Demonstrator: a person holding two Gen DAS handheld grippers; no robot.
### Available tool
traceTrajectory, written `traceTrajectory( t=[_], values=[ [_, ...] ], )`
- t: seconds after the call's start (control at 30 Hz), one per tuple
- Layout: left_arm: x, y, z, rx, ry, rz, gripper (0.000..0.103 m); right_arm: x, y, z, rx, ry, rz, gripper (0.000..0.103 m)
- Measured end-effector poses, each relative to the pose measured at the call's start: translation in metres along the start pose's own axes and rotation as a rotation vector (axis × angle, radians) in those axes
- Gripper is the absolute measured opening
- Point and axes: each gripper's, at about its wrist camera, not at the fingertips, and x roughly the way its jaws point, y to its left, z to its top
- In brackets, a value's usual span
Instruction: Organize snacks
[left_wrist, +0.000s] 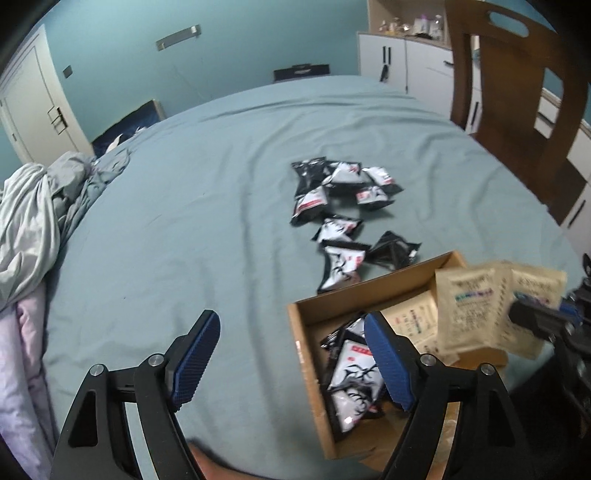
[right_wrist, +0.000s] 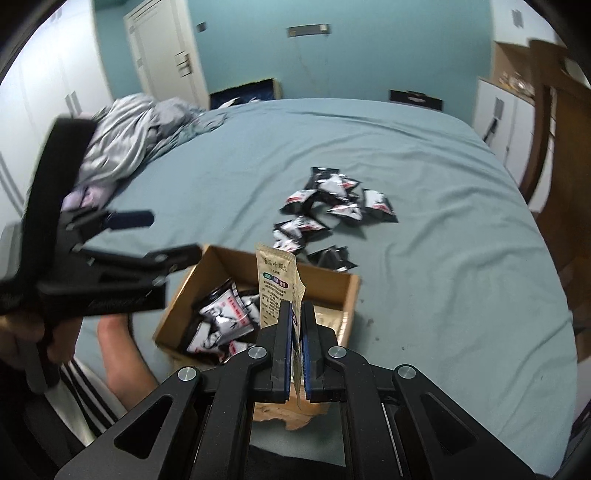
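Note:
A cardboard box (left_wrist: 306, 354) (right_wrist: 218, 258) lies on the bed and holds several black-and-white snack packets (left_wrist: 354, 380) (right_wrist: 221, 317) and tan sachets (left_wrist: 410, 317). More black-and-white packets (left_wrist: 340, 206) (right_wrist: 325, 206) lie scattered on the sheet beyond it. My right gripper (right_wrist: 295, 314) is shut on tan sachets (right_wrist: 277, 284) (left_wrist: 465, 306), held upright over the box's right side. My left gripper (left_wrist: 291, 332) is open and empty, hovering over the box's left edge; it also shows in the right wrist view (right_wrist: 162, 236).
The teal bed sheet (left_wrist: 184, 221) covers the whole surface. Crumpled grey bedding (left_wrist: 40, 206) (right_wrist: 129, 133) lies at the left. A wooden chair (left_wrist: 517, 92) and white cabinets (left_wrist: 406, 62) stand at the right. A person's bare knee (right_wrist: 122, 354) is near the box.

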Motion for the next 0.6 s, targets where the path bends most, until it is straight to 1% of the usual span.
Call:
traceTrajectory(
  t=[0.1,0.2,0.23,0.27,0.3,0.33,0.37,0.43,0.5,0.6],
  values=[
    [0.001,0.002,-0.001,-0.003,0.004,0.001,0.081,0.0,0.005,-0.002,-0.025,0.01,0.03,0.003],
    [0.002,0.002,-0.001,-0.006,0.013,-0.002,0.081,0.0,0.002,-0.001,0.001,0.004,0.014,0.005],
    [0.001,0.003,-0.002,-0.015,0.016,-0.014,0.081,-0.001,-0.002,-0.001,0.022,-0.001,0.011,0.012],
    [0.0,0.004,-0.002,-0.02,0.016,-0.022,0.081,-0.002,-0.005,-0.001,0.047,-0.006,0.008,0.026],
    [-0.001,0.004,-0.002,-0.024,0.016,-0.024,0.081,-0.002,-0.008,-0.001,0.07,-0.01,0.0,0.036],
    [-0.002,0.005,-0.002,-0.027,0.014,-0.021,0.081,-0.004,-0.011,-0.002,0.095,-0.02,-0.01,0.058],
    [-0.003,0.006,-0.002,-0.031,0.013,-0.017,0.081,-0.006,-0.013,-0.003,0.117,-0.035,-0.014,0.074],
    [-0.003,0.008,-0.002,-0.041,0.014,-0.018,0.081,-0.011,-0.016,-0.004,0.151,-0.073,-0.023,0.082],
    [-0.002,0.009,-0.001,-0.051,0.025,-0.018,0.081,-0.011,-0.02,-0.005,0.18,-0.085,-0.038,0.082],
    [0.0,0.011,-0.001,-0.063,0.04,-0.01,0.081,-0.006,-0.027,-0.005,0.218,-0.055,-0.036,0.082]
  ],
)
